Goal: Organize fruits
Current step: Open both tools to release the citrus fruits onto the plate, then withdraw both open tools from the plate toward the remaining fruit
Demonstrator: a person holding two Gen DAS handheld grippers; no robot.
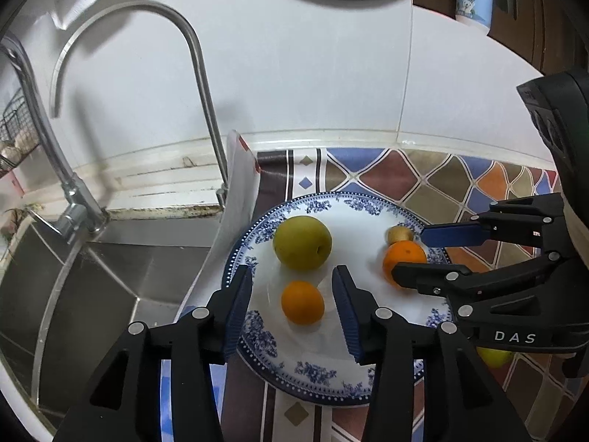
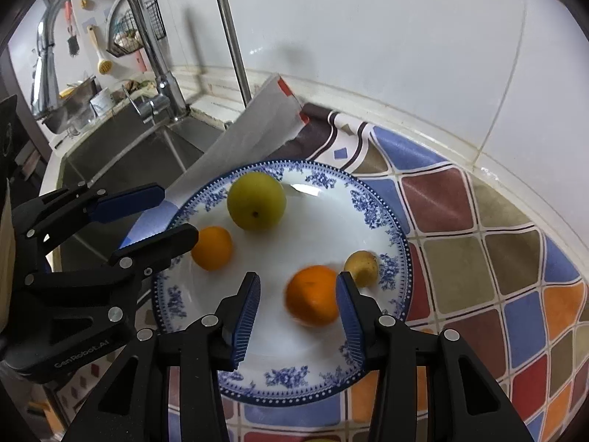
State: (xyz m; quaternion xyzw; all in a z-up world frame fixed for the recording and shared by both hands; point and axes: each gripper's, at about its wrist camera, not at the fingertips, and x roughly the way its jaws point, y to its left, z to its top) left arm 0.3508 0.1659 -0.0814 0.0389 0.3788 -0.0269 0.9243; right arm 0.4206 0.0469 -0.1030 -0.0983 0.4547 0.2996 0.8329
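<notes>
Jaws of both grippers released; plate (image 1: pixel 371 386) holds pear (image 1: pixel 302 242), two oranges (image 1: pixel 302 302).

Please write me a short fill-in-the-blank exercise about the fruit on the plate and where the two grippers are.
1. The plate holds ____ pieces of fruit.
2. The largest fruit is the ____ one.
3. The left gripper has a small ____ fruit between its open fingers.
4. Left of the plate lies a steel ____.

Missing words: four; green; orange; sink
</notes>
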